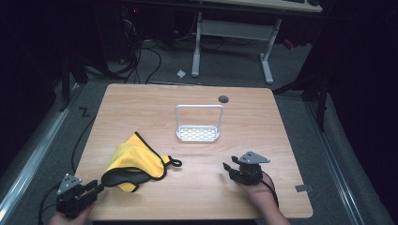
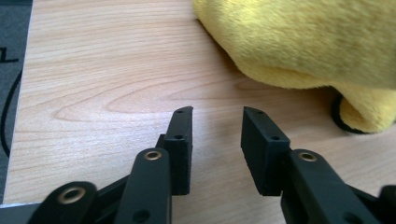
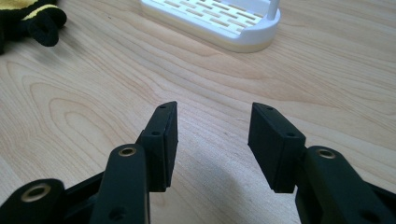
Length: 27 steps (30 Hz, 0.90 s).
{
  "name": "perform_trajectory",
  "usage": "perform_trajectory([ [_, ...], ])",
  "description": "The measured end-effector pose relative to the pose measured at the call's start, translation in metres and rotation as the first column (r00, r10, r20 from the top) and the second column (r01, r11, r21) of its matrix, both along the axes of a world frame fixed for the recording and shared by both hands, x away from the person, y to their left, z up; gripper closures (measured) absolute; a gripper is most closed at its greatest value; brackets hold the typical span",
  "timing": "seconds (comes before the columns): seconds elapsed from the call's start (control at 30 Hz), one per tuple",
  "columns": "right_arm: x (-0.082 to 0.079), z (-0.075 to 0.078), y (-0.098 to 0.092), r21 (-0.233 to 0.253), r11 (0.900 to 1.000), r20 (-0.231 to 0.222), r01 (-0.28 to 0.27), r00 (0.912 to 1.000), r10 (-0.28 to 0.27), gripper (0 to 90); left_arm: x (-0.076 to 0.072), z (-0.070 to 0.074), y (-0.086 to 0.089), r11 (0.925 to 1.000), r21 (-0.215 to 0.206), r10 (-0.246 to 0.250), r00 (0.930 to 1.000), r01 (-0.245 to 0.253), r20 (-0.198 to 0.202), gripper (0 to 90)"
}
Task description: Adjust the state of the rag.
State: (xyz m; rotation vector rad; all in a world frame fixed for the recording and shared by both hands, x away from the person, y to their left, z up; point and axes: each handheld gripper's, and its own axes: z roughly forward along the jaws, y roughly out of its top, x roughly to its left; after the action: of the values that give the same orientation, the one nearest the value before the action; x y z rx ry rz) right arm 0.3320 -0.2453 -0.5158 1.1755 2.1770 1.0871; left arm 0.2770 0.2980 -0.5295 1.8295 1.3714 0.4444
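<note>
A yellow cloth (image 1: 133, 161) with black trim lay crumpled near the front left corner of the wooden worktop (image 1: 263, 122), a small black hanging loop (image 1: 175, 162) trailing from its right side. The left gripper (image 1: 97, 186) rested at the front left corner, just beside the cloth, its jaws parted and holding nothing; the right gripper (image 1: 227, 168) sat near the front edge, right of centre, jaws likewise apart and empty. The plush cloth looked light, soft and limp, likely to sag and fold when lifted, so a pinch on the trimmed hem or a bunched fold seemed the surest hold. A white slotted rack (image 1: 198, 133) with a tall wire handle stood mid-worktop, well apart from the cloth. Beyond lay grey carpet, cables and a desk frame in a dim room.
</note>
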Motion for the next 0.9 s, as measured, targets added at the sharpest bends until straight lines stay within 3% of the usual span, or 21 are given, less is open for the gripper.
perform_trajectory([
  [0.33,-0.001,-0.004,-0.002,-0.007,1.0,-0.017,0.0,0.9998,0.0,52.3,0.002,0.002,-0.001,0.9997,-0.02,-0.011,0.9999,0.011,0.007,70.1],
  [0.5,-0.001,-0.004,-0.002,-0.009,1.0,-0.019,-0.004,0.9998,0.004,52.2,0.001,0.004,-0.001,0.9992,-0.036,-0.015,0.9997,0.016,0.019,80.5],
  [0.7,-0.002,-0.005,-0.003,-0.013,1.0,-0.019,-0.006,0.9998,0.005,52.2,0.004,0.01,0.005,0.9986,-0.051,0.018,0.999,-0.016,0.04,89.8],
  [0.9,-0.003,-0.004,-0.002,-0.015,1.0,-0.013,-0.004,0.9999,0.003,52.1,0.01,0.033,0.003,0.9965,-0.081,0.028,0.9935,-0.019,0.111,89.4],
])
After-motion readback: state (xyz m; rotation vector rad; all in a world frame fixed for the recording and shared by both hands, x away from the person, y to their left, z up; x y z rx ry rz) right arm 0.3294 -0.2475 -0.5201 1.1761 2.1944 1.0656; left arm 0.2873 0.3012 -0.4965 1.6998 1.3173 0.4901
